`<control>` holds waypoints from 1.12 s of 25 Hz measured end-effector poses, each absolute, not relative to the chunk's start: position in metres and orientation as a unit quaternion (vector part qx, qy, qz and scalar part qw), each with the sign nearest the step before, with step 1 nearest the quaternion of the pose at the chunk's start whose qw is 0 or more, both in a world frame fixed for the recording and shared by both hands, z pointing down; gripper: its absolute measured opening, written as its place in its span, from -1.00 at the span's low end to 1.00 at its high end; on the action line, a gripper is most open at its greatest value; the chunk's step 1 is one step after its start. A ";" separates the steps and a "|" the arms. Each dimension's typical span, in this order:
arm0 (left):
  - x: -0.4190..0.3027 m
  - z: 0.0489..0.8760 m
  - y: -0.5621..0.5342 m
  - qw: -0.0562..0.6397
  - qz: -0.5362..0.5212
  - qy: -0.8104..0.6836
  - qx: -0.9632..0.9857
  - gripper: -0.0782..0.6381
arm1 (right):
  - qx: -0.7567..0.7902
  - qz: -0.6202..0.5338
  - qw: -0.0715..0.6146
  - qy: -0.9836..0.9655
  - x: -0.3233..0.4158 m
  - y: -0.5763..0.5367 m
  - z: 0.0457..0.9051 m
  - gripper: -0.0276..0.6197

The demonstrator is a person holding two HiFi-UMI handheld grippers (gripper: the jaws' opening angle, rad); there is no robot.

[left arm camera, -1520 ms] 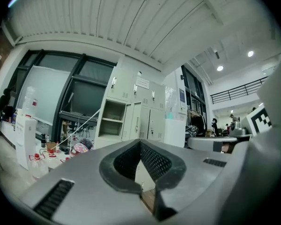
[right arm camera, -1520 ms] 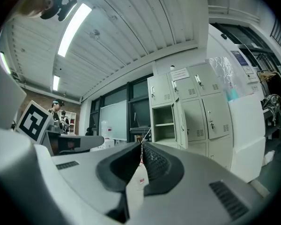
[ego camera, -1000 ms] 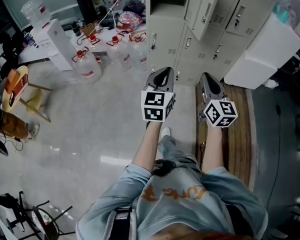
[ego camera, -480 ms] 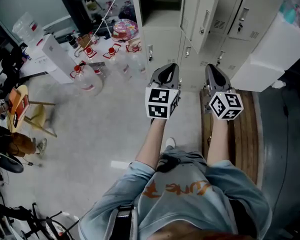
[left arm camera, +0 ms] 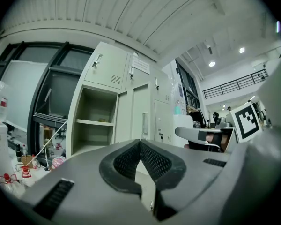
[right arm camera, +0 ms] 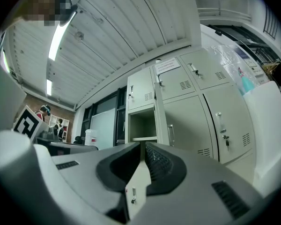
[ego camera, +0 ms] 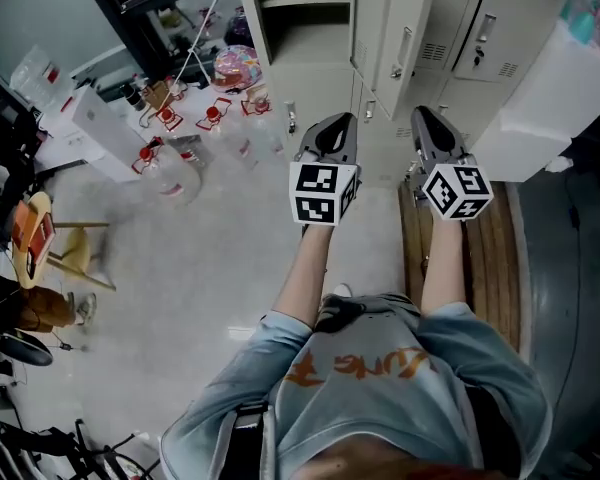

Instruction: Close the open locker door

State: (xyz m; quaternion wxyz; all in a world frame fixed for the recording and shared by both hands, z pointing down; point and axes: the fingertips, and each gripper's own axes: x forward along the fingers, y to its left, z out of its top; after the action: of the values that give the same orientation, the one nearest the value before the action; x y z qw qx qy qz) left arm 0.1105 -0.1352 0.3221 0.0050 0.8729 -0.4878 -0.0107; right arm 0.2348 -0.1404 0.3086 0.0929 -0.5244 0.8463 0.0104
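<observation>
Now I'd stepped closer, so the open locker door (ego camera: 392, 23) sat nearer in the head view, ahead of both tongs and still ajar. The left tongs (ego camera: 338, 123) and right tongs (ego camera: 426, 120) were clenched on nothing and touched nothing. I judged the push not yet begun.

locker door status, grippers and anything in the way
Left gripper and right gripper shut, empty. Locker door open, untouched. Nothing between grippers and door; water jugs off left.

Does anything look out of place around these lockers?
Yes. One locker door stands swung out into the room, baring its compartment, while the neighboring lockers are shut.
</observation>
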 end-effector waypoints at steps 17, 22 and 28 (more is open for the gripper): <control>0.120 0.319 -0.220 -0.003 -0.017 -0.477 0.879 -0.72 | -0.528 0.022 0.089 0.845 0.252 -0.235 0.308 -0.63; 0.115 0.327 -0.234 -0.001 -0.009 -0.485 0.875 -0.72 | -0.525 0.018 0.105 0.844 0.263 -0.253 0.306 -0.63; 0.090 0.337 -0.237 0.008 0.005 -0.506 0.862 -0.72 | -0.513 0.013 0.125 0.849 0.259 -0.258 0.304 -0.63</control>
State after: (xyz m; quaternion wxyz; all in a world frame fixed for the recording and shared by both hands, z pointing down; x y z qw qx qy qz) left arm 0.0897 -0.2373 0.3370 0.0080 0.8623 -0.5063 0.0052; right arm 0.2594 -0.2585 0.3038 0.1248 -0.5133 0.8490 0.0128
